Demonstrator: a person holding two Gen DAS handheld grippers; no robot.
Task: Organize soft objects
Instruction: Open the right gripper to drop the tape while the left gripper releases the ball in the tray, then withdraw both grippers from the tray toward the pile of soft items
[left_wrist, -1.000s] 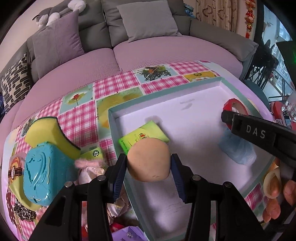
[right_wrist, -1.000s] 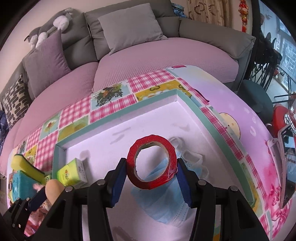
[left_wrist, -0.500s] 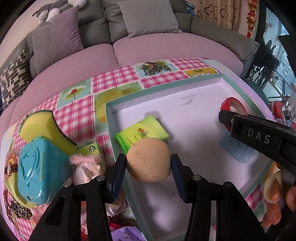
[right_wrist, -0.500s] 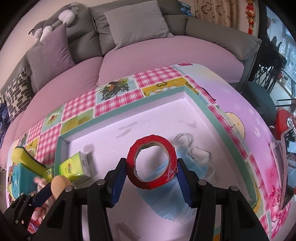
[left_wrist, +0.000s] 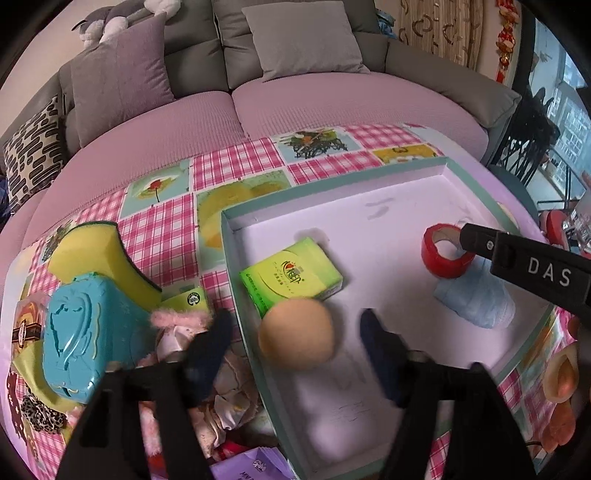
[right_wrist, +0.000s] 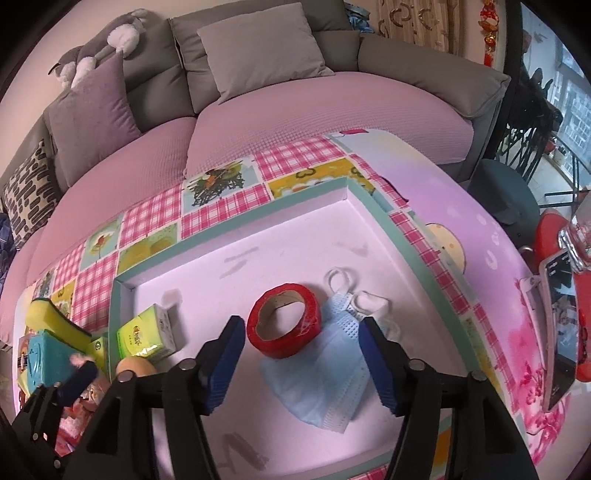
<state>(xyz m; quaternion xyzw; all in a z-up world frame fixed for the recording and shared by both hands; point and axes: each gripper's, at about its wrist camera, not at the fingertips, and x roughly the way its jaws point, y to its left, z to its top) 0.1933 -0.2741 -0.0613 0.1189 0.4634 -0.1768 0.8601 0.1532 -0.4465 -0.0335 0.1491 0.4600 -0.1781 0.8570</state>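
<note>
A shallow teal-rimmed box (left_wrist: 229, 266) (right_wrist: 373, 206) lies on the checked cloth. My left gripper (left_wrist: 295, 343) is open; a tan soft ball (left_wrist: 297, 334) sits blurred between its spread fingers, just inside the box's left wall, also seen in the right wrist view (right_wrist: 135, 367). A green tissue pack (left_wrist: 291, 275) (right_wrist: 146, 332) lies behind it. My right gripper (right_wrist: 301, 365) is open; a red tape roll (right_wrist: 284, 325) (left_wrist: 443, 251) rests in the box on a blue face mask (right_wrist: 321, 373) (left_wrist: 476, 299), free of the fingers.
Left of the box lie a yellow sponge (left_wrist: 88, 254), a turquoise case (left_wrist: 81, 336), a pink fluffy item (left_wrist: 181, 321) and a leopard scrunchie (left_wrist: 38, 413). A purple packet (left_wrist: 255, 465) lies at the front. A sofa with cushions (left_wrist: 303, 40) stands behind.
Both grippers have opened. The left one let go of the tan ball, which now shows blurred in the box. The right one let go of the red tape, now lying on the mask.
</note>
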